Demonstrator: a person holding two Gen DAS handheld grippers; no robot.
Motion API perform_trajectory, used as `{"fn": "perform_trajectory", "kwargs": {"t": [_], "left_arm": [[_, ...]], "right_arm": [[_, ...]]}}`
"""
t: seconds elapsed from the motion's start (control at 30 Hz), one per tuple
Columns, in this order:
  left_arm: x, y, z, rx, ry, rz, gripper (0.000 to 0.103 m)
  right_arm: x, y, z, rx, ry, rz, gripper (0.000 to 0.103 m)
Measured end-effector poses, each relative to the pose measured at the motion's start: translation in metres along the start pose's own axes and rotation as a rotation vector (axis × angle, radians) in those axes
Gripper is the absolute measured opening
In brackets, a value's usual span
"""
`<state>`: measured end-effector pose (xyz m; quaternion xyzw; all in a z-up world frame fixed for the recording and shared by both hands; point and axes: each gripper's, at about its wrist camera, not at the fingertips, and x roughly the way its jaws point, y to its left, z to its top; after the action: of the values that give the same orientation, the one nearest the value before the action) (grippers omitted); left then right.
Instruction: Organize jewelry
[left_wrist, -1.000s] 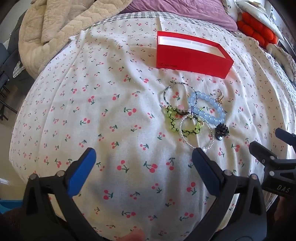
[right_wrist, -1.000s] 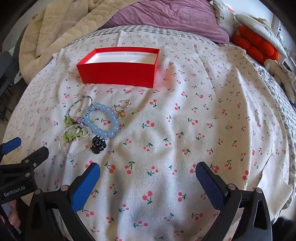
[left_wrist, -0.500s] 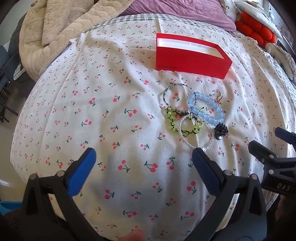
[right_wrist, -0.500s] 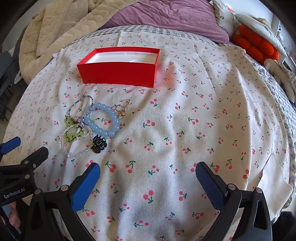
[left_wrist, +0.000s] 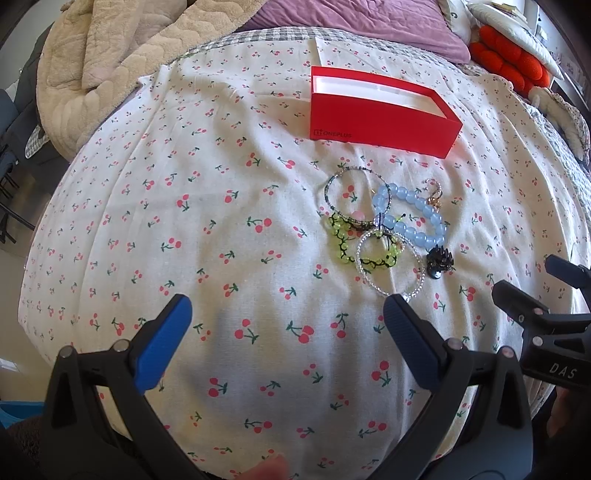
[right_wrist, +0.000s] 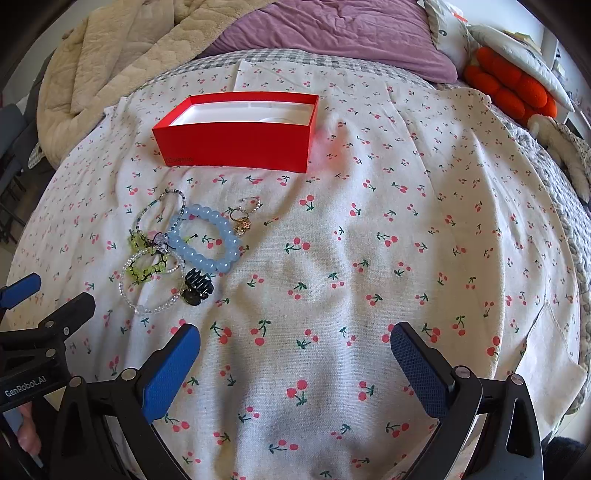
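An open red box (left_wrist: 380, 114) (right_wrist: 236, 142) with a white inside sits on the cherry-print sheet. In front of it lies a heap of jewelry: a blue bead bracelet (left_wrist: 415, 214) (right_wrist: 205, 240), a green bead bracelet (left_wrist: 343, 240) (right_wrist: 146, 266), a clear bead bracelet (left_wrist: 391, 266) (right_wrist: 147, 288), a thin dark bead bracelet (left_wrist: 354, 199), gold earrings (left_wrist: 436, 195) (right_wrist: 243, 218) and a black claw clip (left_wrist: 439, 260) (right_wrist: 197, 286). My left gripper (left_wrist: 288, 314) is open, low and left of the heap. My right gripper (right_wrist: 295, 343) is open, right of the heap. Both hold nothing.
A cream quilted blanket (left_wrist: 110, 55) is heaped at the far left. A purple quilt (right_wrist: 332, 33) lies behind the box, and an orange cushion (right_wrist: 509, 88) at the far right. The sheet right of the heap shows only its cherry print.
The left wrist view has drawn slightly back, so the box and heap sit a little farther off. Both grippers stay open. The jewelry has not moved.
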<state>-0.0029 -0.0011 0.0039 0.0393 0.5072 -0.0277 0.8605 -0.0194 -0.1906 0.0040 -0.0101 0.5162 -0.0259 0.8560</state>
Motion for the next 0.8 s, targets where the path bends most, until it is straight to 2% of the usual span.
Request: {"fn": "perform_trajectory", "kwargs": {"t": [0.8], "left_arm": [[0.0048, 0.0006, 0.0001, -0.019, 0.014, -0.034, 0.103]], "right_arm": [[0.0, -0.0009, 0.0021, 0.001, -0.004, -0.002, 0.103]]}}
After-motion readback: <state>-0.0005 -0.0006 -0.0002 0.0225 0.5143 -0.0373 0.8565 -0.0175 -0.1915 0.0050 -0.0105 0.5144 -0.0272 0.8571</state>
